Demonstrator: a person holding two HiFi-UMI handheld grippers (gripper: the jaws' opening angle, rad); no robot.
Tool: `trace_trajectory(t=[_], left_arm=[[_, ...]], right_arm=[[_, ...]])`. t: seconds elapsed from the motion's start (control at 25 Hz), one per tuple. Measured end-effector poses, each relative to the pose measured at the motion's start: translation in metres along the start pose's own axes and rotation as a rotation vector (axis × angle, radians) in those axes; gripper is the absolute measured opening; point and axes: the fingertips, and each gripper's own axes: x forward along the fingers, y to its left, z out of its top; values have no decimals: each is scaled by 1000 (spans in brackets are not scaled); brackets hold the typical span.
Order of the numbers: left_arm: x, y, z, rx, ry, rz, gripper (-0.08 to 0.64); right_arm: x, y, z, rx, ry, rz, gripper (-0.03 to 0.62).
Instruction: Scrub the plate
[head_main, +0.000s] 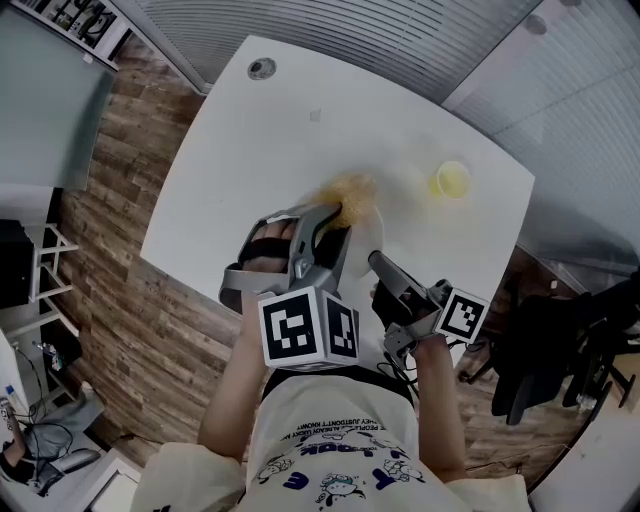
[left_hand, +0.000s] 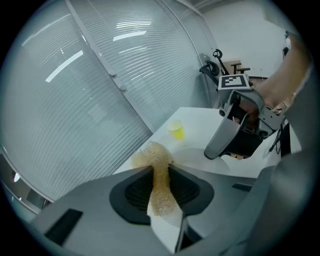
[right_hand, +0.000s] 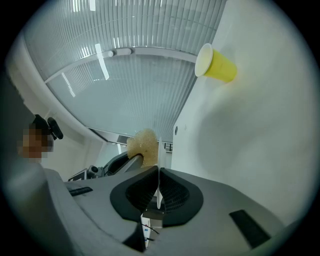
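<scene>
A white plate (head_main: 374, 235) lies on the white table (head_main: 260, 160), hard to tell from it in the head view. My right gripper (head_main: 375, 262) is shut on the plate's near rim. In the right gripper view the plate (right_hand: 158, 167) shows edge-on as a thin white line between the pads. My left gripper (head_main: 340, 215) is shut on a yellowish sponge (head_main: 352, 192) that rests over the plate's far side. In the left gripper view the sponge (left_hand: 159, 175) is squeezed between the jaws, with the plate (left_hand: 197, 157) and the right gripper (left_hand: 232, 135) beyond it.
A yellow cup (head_main: 452, 180) stands on the table to the right of the plate, apart from it. A round cable grommet (head_main: 262, 68) sits at the table's far corner. A black chair (head_main: 560, 350) stands to the right on the wooden floor. Blinds behind glass border the far side.
</scene>
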Motion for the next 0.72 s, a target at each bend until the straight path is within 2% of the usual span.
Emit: trace_trajectory(t=[0.32,0.6,0.72], left_arm=[[-7,9,-9,-71,8,33,112],[-13,18,-21,-234,-11,40,111],[-15,20,-30,-232,9,49,111]], right_arm=[[6,0,-2,13,6,4,8],[6,0,-1,17,-3,-2,8],[6,1,0,21,-11,4,8]])
